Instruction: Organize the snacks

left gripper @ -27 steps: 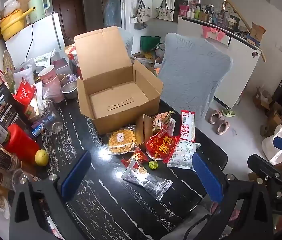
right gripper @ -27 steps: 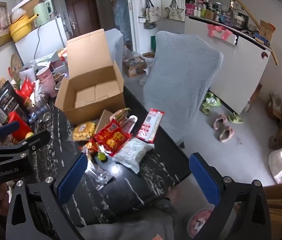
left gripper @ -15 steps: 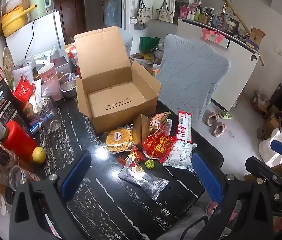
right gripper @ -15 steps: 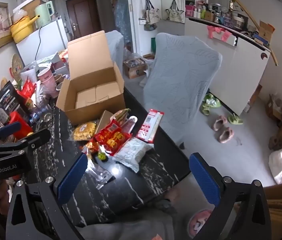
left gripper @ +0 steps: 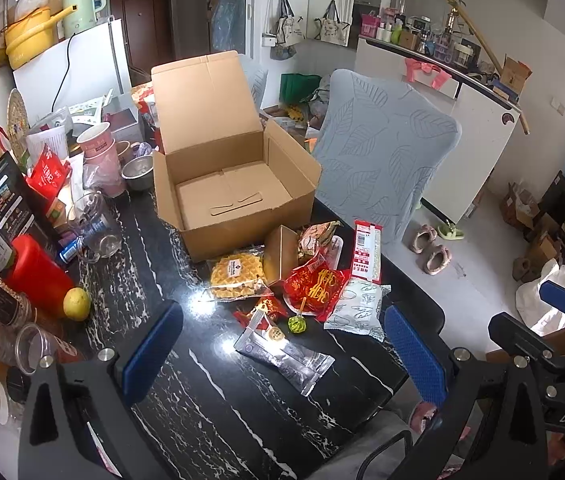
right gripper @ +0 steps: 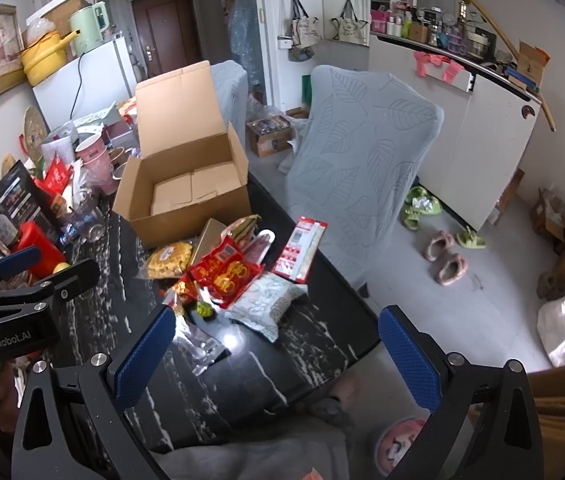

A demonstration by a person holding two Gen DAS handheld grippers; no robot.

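Observation:
An empty open cardboard box (left gripper: 226, 196) (right gripper: 186, 196) stands on the black marble table (left gripper: 210, 408). In front of it lies a heap of snacks: a yellow waffle pack (left gripper: 236, 272), a red packet (left gripper: 316, 282), a long red-and-white packet (left gripper: 367, 250), a pale green pouch (left gripper: 356, 306), a clear wrapper (left gripper: 282, 352) and a green candy (left gripper: 296, 325). My left gripper (left gripper: 282, 352) hangs open above the near side of the heap. My right gripper (right gripper: 274, 354) is open too, over the table's near right edge, holding nothing.
Jars, a red container (left gripper: 36, 272), a lemon (left gripper: 76, 304), cups and a glass pitcher (left gripper: 94, 226) crowd the table's left side. A chair with a grey leaf-pattern cover (left gripper: 382, 152) stands at the right edge. Slippers (right gripper: 446, 256) lie on the floor.
The view from the left gripper has drawn back and up slightly, so the box and snacks sit a little lower and smaller. The right gripper has barely moved.

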